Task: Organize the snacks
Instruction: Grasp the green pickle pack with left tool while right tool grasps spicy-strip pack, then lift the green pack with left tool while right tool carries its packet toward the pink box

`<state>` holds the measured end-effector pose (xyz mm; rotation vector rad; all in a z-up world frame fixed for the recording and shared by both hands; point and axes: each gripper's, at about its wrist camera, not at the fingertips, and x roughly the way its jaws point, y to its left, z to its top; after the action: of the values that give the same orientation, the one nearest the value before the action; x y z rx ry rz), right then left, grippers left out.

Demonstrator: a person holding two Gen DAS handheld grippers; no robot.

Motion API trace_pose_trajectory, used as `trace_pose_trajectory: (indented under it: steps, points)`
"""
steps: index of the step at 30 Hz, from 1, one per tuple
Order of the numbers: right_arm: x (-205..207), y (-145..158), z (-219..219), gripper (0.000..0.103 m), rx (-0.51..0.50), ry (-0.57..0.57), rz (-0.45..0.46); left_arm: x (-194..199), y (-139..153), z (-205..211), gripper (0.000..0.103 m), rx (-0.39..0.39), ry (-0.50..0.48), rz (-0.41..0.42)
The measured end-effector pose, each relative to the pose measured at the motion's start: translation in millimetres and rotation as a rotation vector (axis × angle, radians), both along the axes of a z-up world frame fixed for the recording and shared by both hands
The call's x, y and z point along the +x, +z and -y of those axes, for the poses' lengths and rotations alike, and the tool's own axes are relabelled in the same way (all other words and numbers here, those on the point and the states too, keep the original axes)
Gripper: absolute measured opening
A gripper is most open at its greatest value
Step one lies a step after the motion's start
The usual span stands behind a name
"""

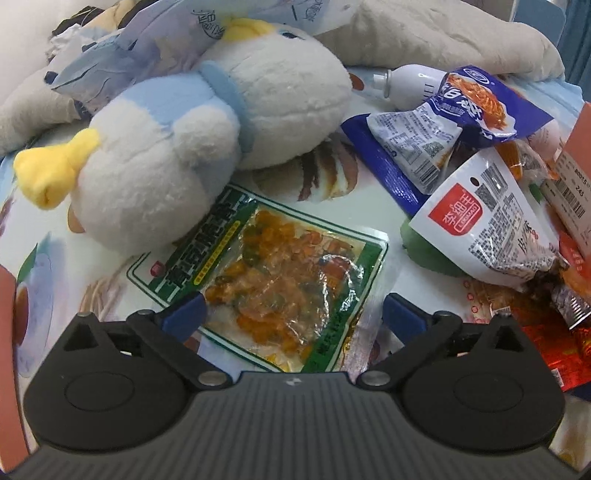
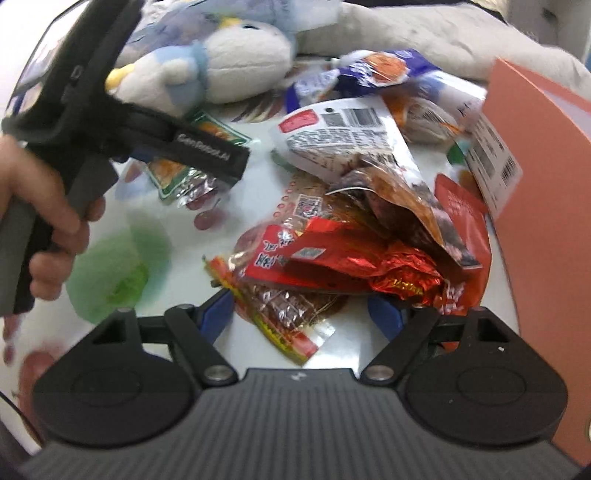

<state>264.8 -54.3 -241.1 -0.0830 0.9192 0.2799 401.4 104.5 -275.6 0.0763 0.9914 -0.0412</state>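
Observation:
My left gripper (image 1: 293, 310) is open, its blue fingertips on either side of a green-edged clear snack packet (image 1: 273, 280) that lies flat on the patterned sheet. This packet also shows in the right wrist view (image 2: 173, 170) under the left gripper's body (image 2: 207, 153). My right gripper (image 2: 303, 314) is open over a pile of red foil snack packets (image 2: 343, 258), with a narrow red and yellow packet (image 2: 280, 317) between its fingertips. A white packet with a red label (image 1: 491, 221) and a blue and white packet (image 1: 461, 110) lie at the right.
A white and blue plush duck (image 1: 192, 140) lies beside the green packet. A white bottle (image 1: 406, 85) and a beige cushion (image 1: 443, 33) lie behind the snacks. An orange box (image 2: 543, 192) stands at the right.

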Motion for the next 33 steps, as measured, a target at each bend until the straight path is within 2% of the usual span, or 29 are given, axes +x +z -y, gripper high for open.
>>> trace_pose_trajectory:
  steps: [2, 6, 13, 18, 25, 33]
  points:
    - [0.0, 2.3, -1.9, 0.054, -0.007, 0.034, 0.005, -0.4, 1.4, -1.3, 0.097, -0.003, 0.015, 0.002]
    - [1.7, 4.9, -2.1, 0.045, -0.001, 0.063, -0.006, -8.3, 5.1, -4.6, 0.085, -0.004, 0.023, 0.001]
    - [-13.2, 7.9, 3.1, 0.040, 0.003, 0.129, -0.024, -25.6, 15.1, -3.1, 0.057, -0.020, 0.032, -0.012]
    - [-31.3, 10.9, 12.5, 0.039, 0.021, 0.161, -0.047, -46.1, 20.5, -1.2, 0.044, -0.027, 0.042, -0.012]
    - [-57.0, 16.1, 27.9, 0.038, 0.038, 0.176, -0.081, -79.1, 26.3, 9.3, 0.031, -0.055, 0.047, -0.020]
    - [-83.7, 20.1, 40.5, 0.037, 0.042, 0.187, -0.099, -139.8, 35.2, 15.7, 0.026, -0.136, 0.119, -0.022]
